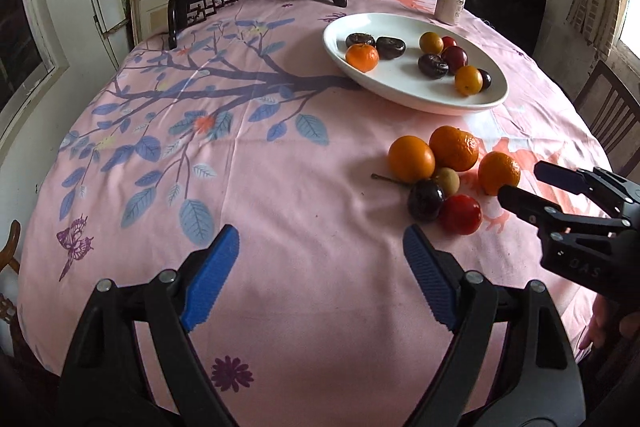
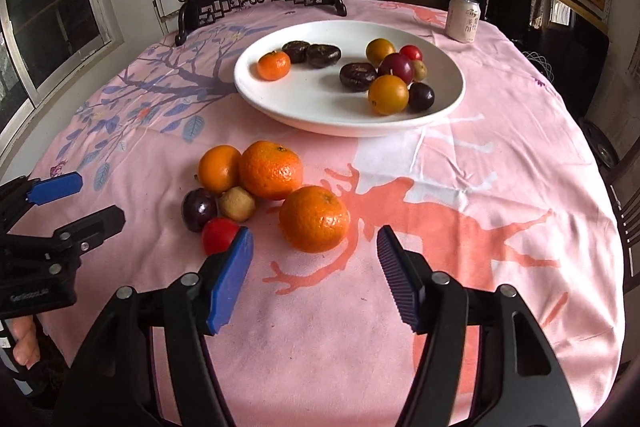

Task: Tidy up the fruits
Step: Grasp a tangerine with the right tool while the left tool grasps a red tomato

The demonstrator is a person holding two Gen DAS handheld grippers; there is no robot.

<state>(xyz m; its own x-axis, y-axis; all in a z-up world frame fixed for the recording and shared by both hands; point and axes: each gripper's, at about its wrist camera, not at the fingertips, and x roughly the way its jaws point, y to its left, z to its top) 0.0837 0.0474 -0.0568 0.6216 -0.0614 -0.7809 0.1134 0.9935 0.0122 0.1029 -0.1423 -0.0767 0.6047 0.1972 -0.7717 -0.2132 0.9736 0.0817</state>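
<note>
Blue-padded black right gripper (image 2: 314, 239) hangs with fingers spread wide just before a round orange mandarin (image 2: 314, 219) on the pink printed tablecloth (image 2: 500, 167). Beside it sits a loose fruit cluster (image 2: 236, 183). Left gripper (image 1: 320, 239) is likewise agape, empty. Beyond, a white oval plate (image 2: 320, 115) carries more fruit.

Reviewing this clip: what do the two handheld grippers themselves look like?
Both are black plastic scissor-style frames with silver pivot bolts. The left gripper and right gripper carry blue ribbed finger pads. White lettering marks each body, too blurred to read. Bare fingers show beneath; no cables visible.
</note>
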